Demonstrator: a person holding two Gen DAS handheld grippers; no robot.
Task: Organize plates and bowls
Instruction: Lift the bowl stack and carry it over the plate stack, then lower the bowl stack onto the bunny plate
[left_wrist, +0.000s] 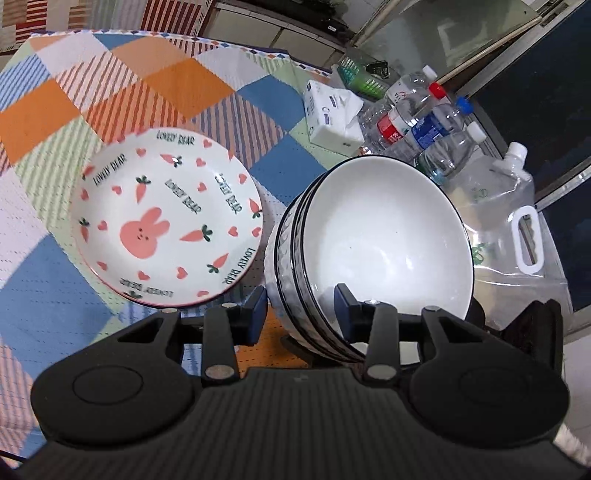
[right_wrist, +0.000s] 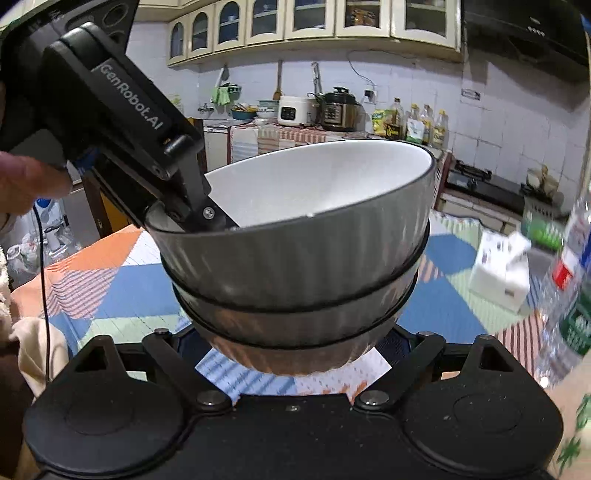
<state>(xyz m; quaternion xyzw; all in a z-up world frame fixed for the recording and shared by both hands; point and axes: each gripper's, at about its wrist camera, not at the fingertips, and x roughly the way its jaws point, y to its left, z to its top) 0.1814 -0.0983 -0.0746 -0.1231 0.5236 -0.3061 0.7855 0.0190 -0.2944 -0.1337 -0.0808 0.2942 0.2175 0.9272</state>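
A stack of three grey ribbed bowls (left_wrist: 369, 236) with white insides stands on the patterned tablecloth. My left gripper (left_wrist: 300, 314) straddles the near rim of the stack, one finger inside the top bowl and one outside, with a wide gap between them. A white plate with a pink rabbit and carrots (left_wrist: 166, 221) lies to the left of the bowls. In the right wrist view the bowl stack (right_wrist: 295, 258) fills the middle and the left gripper (right_wrist: 207, 214) reaches into the top bowl. My right gripper's fingers are hidden low behind the stack's base.
Several water bottles (left_wrist: 424, 122), a tissue pack (left_wrist: 332, 114) and a clear plastic water bag (left_wrist: 509, 221) stand right of the bowls near the table edge. A kitchen counter with cookers (right_wrist: 317, 110) is in the background.
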